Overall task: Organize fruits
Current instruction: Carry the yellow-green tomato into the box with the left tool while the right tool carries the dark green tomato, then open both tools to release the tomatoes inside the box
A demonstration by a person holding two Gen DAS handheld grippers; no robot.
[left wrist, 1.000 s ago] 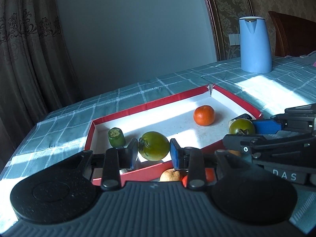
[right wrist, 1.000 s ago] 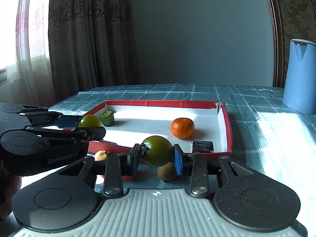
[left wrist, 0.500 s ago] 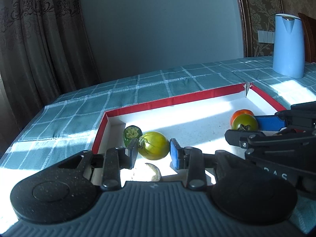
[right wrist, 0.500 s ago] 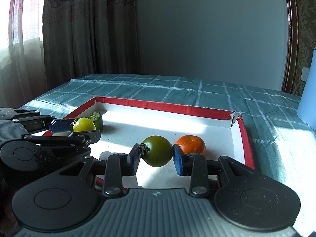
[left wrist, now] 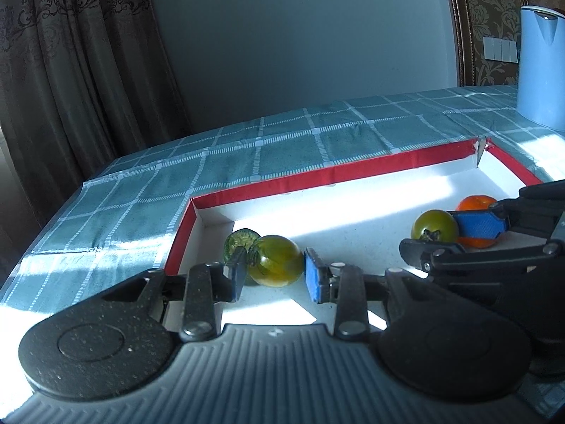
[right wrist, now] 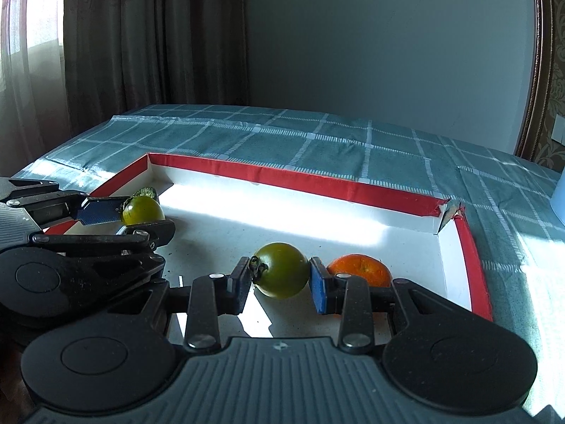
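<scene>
I am holding both grippers over the red-rimmed white tray on the checked tablecloth. My left gripper is gripping a yellow-green tomato beside a cut green fruit. My right gripper is gripping a darker green tomato, just beside the orange mandarin.

This looks like a room in a home, with a table under a blue-green checked tablecloth, long brown curtains by a sunny window, patterned wallpaper, light switches and a blue kettle.
</scene>
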